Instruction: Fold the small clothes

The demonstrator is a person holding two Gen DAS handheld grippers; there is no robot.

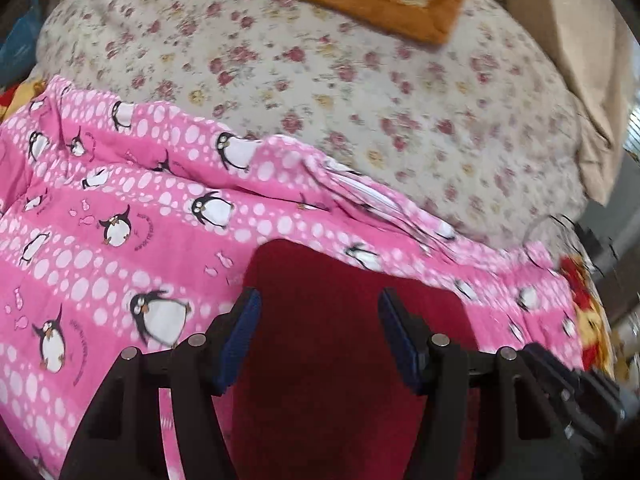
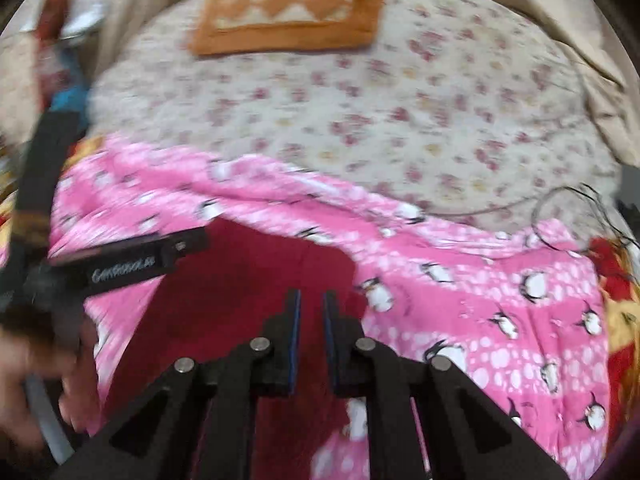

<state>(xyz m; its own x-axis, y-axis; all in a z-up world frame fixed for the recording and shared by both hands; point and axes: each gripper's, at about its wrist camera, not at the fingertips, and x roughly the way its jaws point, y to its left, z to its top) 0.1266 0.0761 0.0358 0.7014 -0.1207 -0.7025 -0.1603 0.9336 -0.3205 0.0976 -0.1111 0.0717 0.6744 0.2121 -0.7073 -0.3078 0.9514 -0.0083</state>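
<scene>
Floral bedsheet (image 1: 360,92) w/ pink penguin-print cloth (image 1: 120,208) spread over near half; orange-bordered mat (image 2: 288,12) at far edge. Dark red garment (image 1: 340,320) lies on the pink cloth, directly under and ahead of both claws: left gripper (image 1: 320,336) jaws partway apart, nothing between; right gripper (image 2: 311,340) jaws nearly together, grip on fabric not discernible. Lettering on left tool's black body (image 2: 124,268) blurred, unreadable.
</scene>
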